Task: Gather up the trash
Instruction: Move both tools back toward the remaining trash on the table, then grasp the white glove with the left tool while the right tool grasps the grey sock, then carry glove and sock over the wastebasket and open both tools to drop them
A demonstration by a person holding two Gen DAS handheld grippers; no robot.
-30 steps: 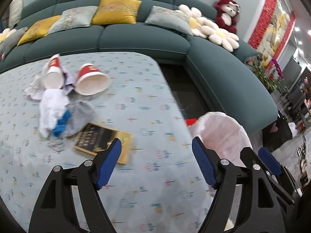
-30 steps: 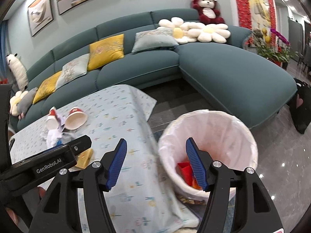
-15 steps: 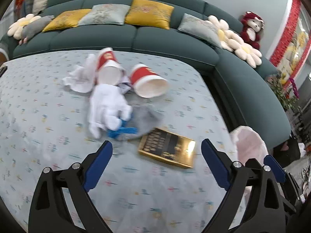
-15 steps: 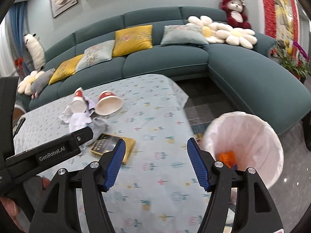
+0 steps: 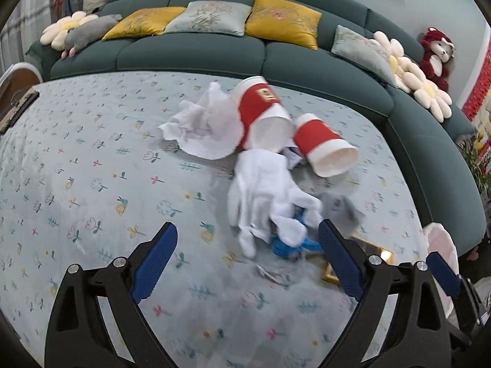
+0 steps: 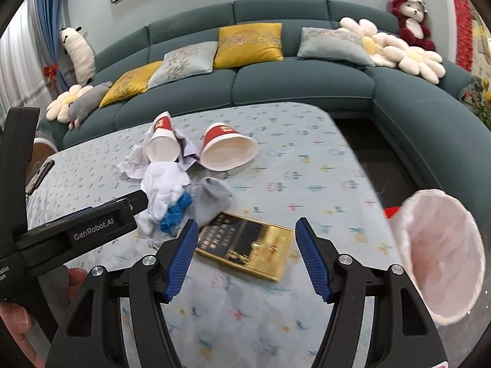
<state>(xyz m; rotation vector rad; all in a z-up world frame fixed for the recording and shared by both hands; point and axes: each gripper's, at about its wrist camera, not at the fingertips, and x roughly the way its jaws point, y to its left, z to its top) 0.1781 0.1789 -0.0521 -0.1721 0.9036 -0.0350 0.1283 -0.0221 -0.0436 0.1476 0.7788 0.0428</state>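
A trash pile lies on the flower-print table (image 5: 92, 184): two red-and-white paper cups (image 5: 265, 116) (image 5: 325, 147) on their sides, crumpled white tissue (image 5: 202, 125), a white glove (image 5: 264, 190), a blue scrap (image 5: 285, 247), a grey sock (image 5: 340, 207) and a gold-and-black box (image 6: 245, 245). My left gripper (image 5: 248, 260) is open and empty, just short of the glove. My right gripper (image 6: 245, 257) is open and empty above the gold box. The pink-lined bin (image 6: 442, 251) stands off the table's right edge.
A teal corner sofa (image 6: 276, 82) with yellow and grey cushions wraps the far and right sides. A red plush bear (image 6: 411, 18) and flower pillows (image 6: 399, 52) sit on it. A dark device (image 5: 18, 107) lies at the table's left edge.
Both grippers swung left, away from the bin and toward the trash pile. The left now faces the glove up close; the right has come over the gold box.
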